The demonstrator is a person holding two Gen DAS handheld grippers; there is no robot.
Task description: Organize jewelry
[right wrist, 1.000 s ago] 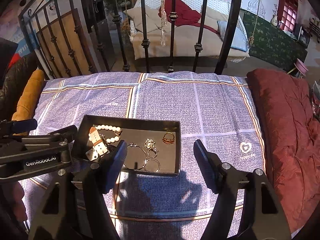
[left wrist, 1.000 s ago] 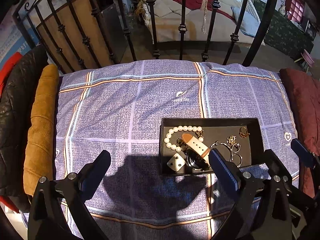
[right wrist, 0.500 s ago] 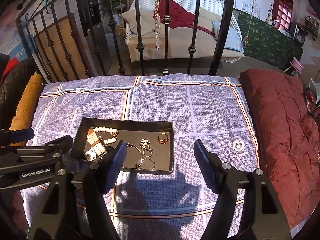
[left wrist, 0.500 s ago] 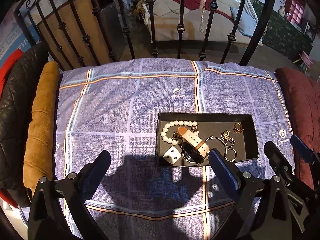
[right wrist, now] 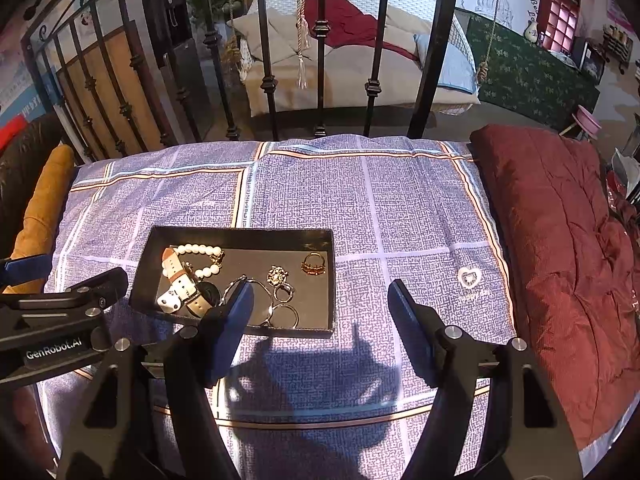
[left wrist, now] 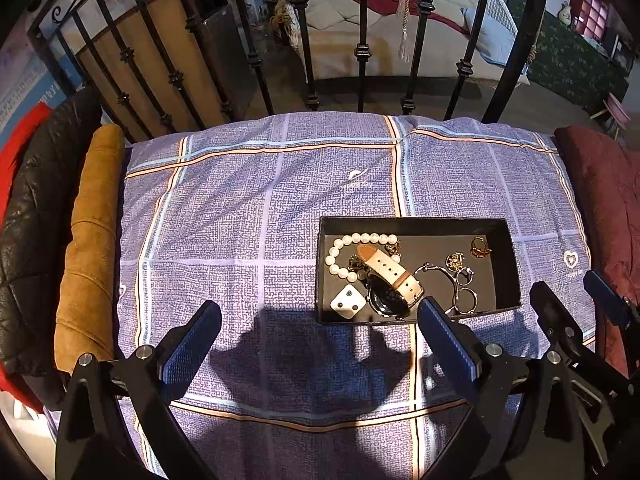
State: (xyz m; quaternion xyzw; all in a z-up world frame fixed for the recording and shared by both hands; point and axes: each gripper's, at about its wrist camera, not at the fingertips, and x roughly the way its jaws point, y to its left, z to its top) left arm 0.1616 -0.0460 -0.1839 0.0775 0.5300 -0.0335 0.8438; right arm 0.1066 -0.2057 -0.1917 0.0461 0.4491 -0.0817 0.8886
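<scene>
A black tray (left wrist: 412, 224) (right wrist: 240, 234) lies on the purple checked cloth. It holds a pearl bracelet (left wrist: 340, 248) (right wrist: 198, 249), a watch with a cream strap (left wrist: 390, 270) (right wrist: 180, 280), a white die (left wrist: 348, 301), gold rings (left wrist: 480, 246) (right wrist: 313, 264) and silver rings (left wrist: 466, 300) (right wrist: 285, 314). My left gripper (left wrist: 320, 320) is open and empty, above the cloth in front of the tray's left end. My right gripper (right wrist: 320, 300) is open and empty, in front of the tray's right end. Each gripper also shows at the side of the other's view.
A black iron railing (left wrist: 362, 40) (right wrist: 320, 40) stands behind the cloth. A mustard cushion (left wrist: 92, 220) and a black leather cushion (left wrist: 36, 220) lie at the left. A dark red quilt (right wrist: 560, 240) lies at the right.
Both grippers have drawn back from the tray, which now sits farther ahead in both views. Both stay open. The jewelry in the tray has not moved.
</scene>
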